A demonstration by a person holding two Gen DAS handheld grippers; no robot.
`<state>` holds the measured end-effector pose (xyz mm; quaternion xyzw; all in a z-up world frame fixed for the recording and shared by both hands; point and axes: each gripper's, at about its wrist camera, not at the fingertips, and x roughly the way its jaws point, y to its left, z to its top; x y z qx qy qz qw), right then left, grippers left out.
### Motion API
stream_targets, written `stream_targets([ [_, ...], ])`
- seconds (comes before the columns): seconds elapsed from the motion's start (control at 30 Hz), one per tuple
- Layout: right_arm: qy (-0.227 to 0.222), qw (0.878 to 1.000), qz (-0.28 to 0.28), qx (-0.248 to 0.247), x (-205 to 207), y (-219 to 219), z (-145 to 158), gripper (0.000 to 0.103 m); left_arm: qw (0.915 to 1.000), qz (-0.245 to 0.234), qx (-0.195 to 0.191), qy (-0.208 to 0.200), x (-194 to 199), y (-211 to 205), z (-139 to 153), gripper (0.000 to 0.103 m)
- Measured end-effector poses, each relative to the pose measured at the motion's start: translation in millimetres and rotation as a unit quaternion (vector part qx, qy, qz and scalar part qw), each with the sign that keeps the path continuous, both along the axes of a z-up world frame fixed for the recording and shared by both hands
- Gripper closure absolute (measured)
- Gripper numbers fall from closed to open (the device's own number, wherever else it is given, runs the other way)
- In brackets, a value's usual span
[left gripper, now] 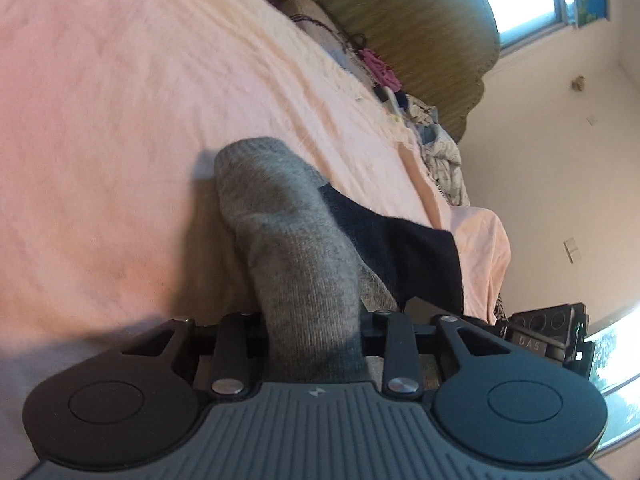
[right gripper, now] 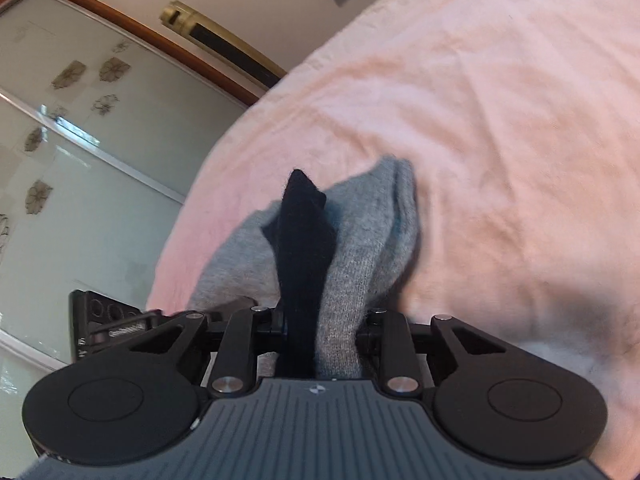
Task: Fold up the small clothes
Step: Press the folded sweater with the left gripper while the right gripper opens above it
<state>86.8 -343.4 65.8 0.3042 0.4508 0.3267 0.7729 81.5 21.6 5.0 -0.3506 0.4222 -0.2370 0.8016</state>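
With both grippers — left gripper [left gripper: 316,344], right gripper [right gripper: 320,340] — clamped on the grey-and-black sock [left gripper: 288,220] just above the pink bedsheet [left gripper: 120,120], the thick knit could slip from one pinch — spoiling the fold.

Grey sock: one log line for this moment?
grey sock | left gripper shut on it | right gripper shut on it | over pink bedsheet
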Motion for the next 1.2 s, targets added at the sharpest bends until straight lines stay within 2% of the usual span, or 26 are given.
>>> stream_targets([
  [0.13,-0.026,0.999,0.020,0.035,-2,23,25,0.074,0.9993,0.008,0.020,-0.031,-5,34,34,0.074],
  [0.23,-0.024,0.996,0.032,0.075,13,47,30,0.074,0.9976,0.032,0.042,-0.045,0,67,54,0.074],
  [0.3,-0.018,0.995,0.034,0.087,28,67,29,0.074,0.9965,0.043,0.063,-0.034,10,84,54,0.071],
  [0.33,-0.009,0.996,0.032,0.086,37,77,24,0.073,0.9954,0.041,0.083,-0.025,17,89,47,0.066],
  [0.37,0.000,0.997,0.025,0.079,47,86,17,0.069,0.9938,0.046,0.101,-0.009,22,96,38,0.064],
  [0.4,0.009,0.998,0.012,0.064,55,92,9,0.058,0.9914,0.066,0.112,0.018,22,105,28,0.065],
  [0.43,0.025,0.999,-0.006,0.048,60,95,0,0.040,0.9906,0.085,0.102,0.034,16,116,20,0.065],
  [0.47,0.041,0.998,-0.024,0.038,61,93,-8,0.036,0.9930,0.094,0.064,0.031,6,127,14,0.060],
  [0.5,0.047,0.998,-0.027,0.042,56,88,-13,0.036,0.9950,0.093,0.028,0.024,-6,135,12,0.054],
  [0.57,0.038,0.998,-0.008,0.053,37,77,-14,0.033,0.9960,0.089,-0.012,0.005,-34,141,11,0.024],
  [0.63,0.029,0.999,0.014,0.042,14,65,-10,0.032,0.9956,0.081,-0.046,-0.004,-60,137,6,0.021],
  [0.73,0.051,0.997,0.042,0.041,-18,56,-19,0.032,0.9967,0.042,-0.069,0.010,-84,115,-7,0.021],
  [0.8,0.042,0.997,0.054,0.036,-37,56,-23,0.034,0.9980,0.030,-0.056,0.009,-93,100,-14,0.024],
  [0.83,0.038,0.997,0.057,0.037,-44,58,-22,0.033,0.9993,0.026,-0.026,-0.007,-95,91,-10,0.029],
  [0.87,0.041,0.997,0.057,0.038,-47,59,-22,0.034,0.9997,0.021,-0.010,-0.008,-96,86,-10,0.050],
  [0.9,0.044,0.997,0.056,0.040,-50,60,-22,0.040,0.9999,0.014,-0.006,0.004,-93,83,-11,0.062],
  [0.93,0.047,0.996,0.061,0.042,-51,62,-23,0.056,0.9998,0.005,-0.002,0.021,-90,81,-14,0.082],
  [1.0,0.074,0.993,0.073,0.047,-55,69,-34,0.082,0.9995,0.005,0.006,0.030,-88,86,-12,0.087],
  [1.1,0.047,0.994,0.094,0.030,-73,71,-25,0.082,0.9994,0.000,0.029,0.017,-97,95,0,0.089],
  [1.17,0.037,0.994,0.104,0.023,-85,71,-20,0.083,0.9986,-0.008,0.050,0.017,-102,96,-7,0.087],
  [1.2,0.033,0.994,0.106,0.006,-88,73,-23,0.082,0.9981,-0.011,0.060,0.000,-104,95,-9,0.085],
])
